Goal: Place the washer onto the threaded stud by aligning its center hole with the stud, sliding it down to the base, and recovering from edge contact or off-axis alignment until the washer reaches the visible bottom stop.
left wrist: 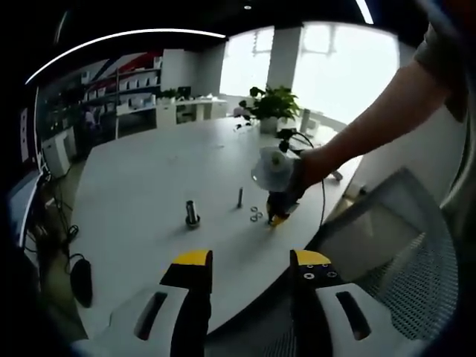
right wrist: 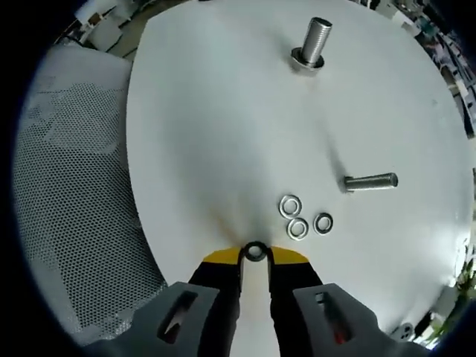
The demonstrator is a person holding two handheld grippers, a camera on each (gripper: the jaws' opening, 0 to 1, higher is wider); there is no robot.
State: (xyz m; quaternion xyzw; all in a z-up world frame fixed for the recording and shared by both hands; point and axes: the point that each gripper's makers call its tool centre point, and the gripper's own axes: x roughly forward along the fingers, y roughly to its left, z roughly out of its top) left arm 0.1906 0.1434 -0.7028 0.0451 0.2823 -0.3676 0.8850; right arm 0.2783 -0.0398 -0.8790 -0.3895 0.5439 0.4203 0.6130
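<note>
A thick threaded stud (right wrist: 314,41) stands upright on its wide base on the white table (right wrist: 201,134), far ahead of my right gripper (right wrist: 256,256). That gripper is shut on a small steel washer (right wrist: 256,251), pinched edge-on between the yellow tips low over the table. Three loose washers (right wrist: 297,223) lie just beyond it, near a thinner bolt (right wrist: 370,181). In the left gripper view the stud (left wrist: 193,214) is left of the thin bolt (left wrist: 240,197), and a person's hand holds the right gripper (left wrist: 277,216) by the washers (left wrist: 256,215). My left gripper (left wrist: 251,262) is open and holds nothing, back from the table's edge.
A grey mesh chair (right wrist: 74,186) stands against the table's near edge, also in the left gripper view (left wrist: 401,245). A potted plant (left wrist: 271,104) and a cable sit on the table's far side. Shelves and desks line the room behind.
</note>
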